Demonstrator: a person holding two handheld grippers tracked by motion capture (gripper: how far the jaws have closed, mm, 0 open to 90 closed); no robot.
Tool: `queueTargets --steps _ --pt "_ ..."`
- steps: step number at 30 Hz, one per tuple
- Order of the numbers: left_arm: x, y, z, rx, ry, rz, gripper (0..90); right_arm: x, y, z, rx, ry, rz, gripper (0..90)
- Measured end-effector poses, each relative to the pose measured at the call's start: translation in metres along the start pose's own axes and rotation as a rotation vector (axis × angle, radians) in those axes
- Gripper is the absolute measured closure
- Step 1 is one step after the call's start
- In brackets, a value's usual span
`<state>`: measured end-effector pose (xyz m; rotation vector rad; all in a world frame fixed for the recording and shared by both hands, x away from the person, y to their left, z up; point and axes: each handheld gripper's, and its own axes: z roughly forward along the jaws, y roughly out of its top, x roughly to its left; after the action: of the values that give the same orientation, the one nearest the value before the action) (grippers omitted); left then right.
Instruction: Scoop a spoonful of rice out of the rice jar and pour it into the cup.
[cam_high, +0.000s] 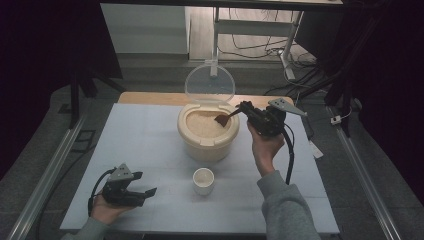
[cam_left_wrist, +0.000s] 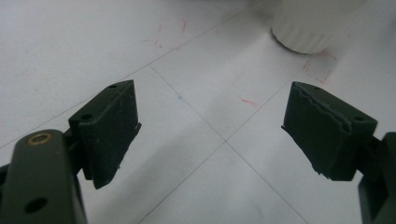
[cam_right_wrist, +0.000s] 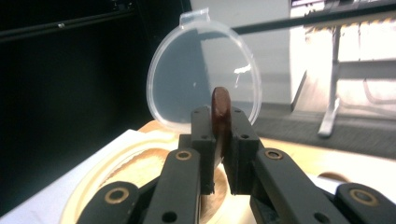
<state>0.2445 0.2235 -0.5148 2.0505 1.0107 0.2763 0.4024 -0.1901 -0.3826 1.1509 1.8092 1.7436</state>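
High view: right gripper (cam_high: 246, 108) clamped on stiff, light wooden spoon (cam_high: 223, 118), bowl dipped over rice bin (cam_high: 208, 145); best pinched mid-handle; left gripper (cam_high: 145, 191) spread wide, holding nothing.

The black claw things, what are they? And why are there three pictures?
They are grippers: pinching tools that a person holds, one in each hand. The big picture looks down on the white table from above. The other two come from small cameras riding on each gripper. The left gripper rests near the table's front edge with its jaws wide open and nothing between them. The right gripper is pinching a brown spoon, whose bowl is over a cream tub of rice. The tub's clear round lid stands flipped up behind it. A small white cup waits in front of the tub.
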Motion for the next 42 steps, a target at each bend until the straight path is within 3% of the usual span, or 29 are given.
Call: queueTargets --steps 1,2,3,4,5,6,10,11,12,14,15,16,21,29,42 --pt "0.0 0.0 0.0 0.0 -0.001 -0.001 17.8 0.0 0.0 0.0 0.0 0.0 0.0 83.3" --pt "0.0 0.0 0.0 0.0 -0.001 0.0 17.8 -0.002 -0.002 0.001 0.002 0.005 0.032 83.3" --pt "0.0 0.0 0.0 0.0 -0.001 -0.001 17.7 -0.006 -0.009 0.004 0.013 0.022 0.115 83.2" --pt "0.0 0.0 0.0 0.0 -0.001 -0.001 17.7 -0.007 -0.012 0.005 0.021 0.027 0.147 83.2" --pt "0.0 0.0 0.0 0.001 -0.001 -0.001 17.7 -0.007 -0.012 0.005 0.021 0.027 0.147 83.2" --pt "0.0 0.0 0.001 0.002 -0.001 -0.001 17.7 -0.008 -0.016 0.007 0.029 0.037 0.19 83.2" --pt "0.0 0.0 0.001 0.004 -0.002 0.001 17.6 -0.012 -0.019 0.009 0.028 0.047 0.28 82.7" --pt "0.0 0.0 0.001 0.004 -0.002 0.0 17.6 -0.012 -0.019 0.009 0.028 0.047 0.28 82.7" --pt "0.0 0.0 0.001 0.003 -0.002 -0.001 17.6 -0.015 -0.02 0.01 0.029 0.047 0.326 82.9" --pt "0.0 0.0 0.001 0.003 -0.003 -0.002 17.6 -0.016 -0.02 0.01 0.032 0.053 0.345 83.0" --pt "0.0 0.0 0.001 0.003 -0.002 -0.002 17.6 -0.02 -0.021 0.01 0.035 0.06 0.387 83.2" --pt "0.0 0.0 0.001 0.004 -0.002 -0.002 17.6 -0.02 -0.021 0.01 0.035 0.06 0.387 83.2" --pt "0.001 0.0 0.0 0.002 -0.001 0.0 17.6 -0.029 -0.024 0.009 0.034 0.055 0.486 83.2" --pt "0.001 0.0 0.0 0.004 -0.001 0.001 17.6 -0.037 -0.024 0.003 0.017 0.066 0.57 83.2" --pt "0.001 0.0 0.0 0.004 0.001 0.0 17.7 -0.043 -0.024 0.0 0.022 0.07 0.631 83.2"
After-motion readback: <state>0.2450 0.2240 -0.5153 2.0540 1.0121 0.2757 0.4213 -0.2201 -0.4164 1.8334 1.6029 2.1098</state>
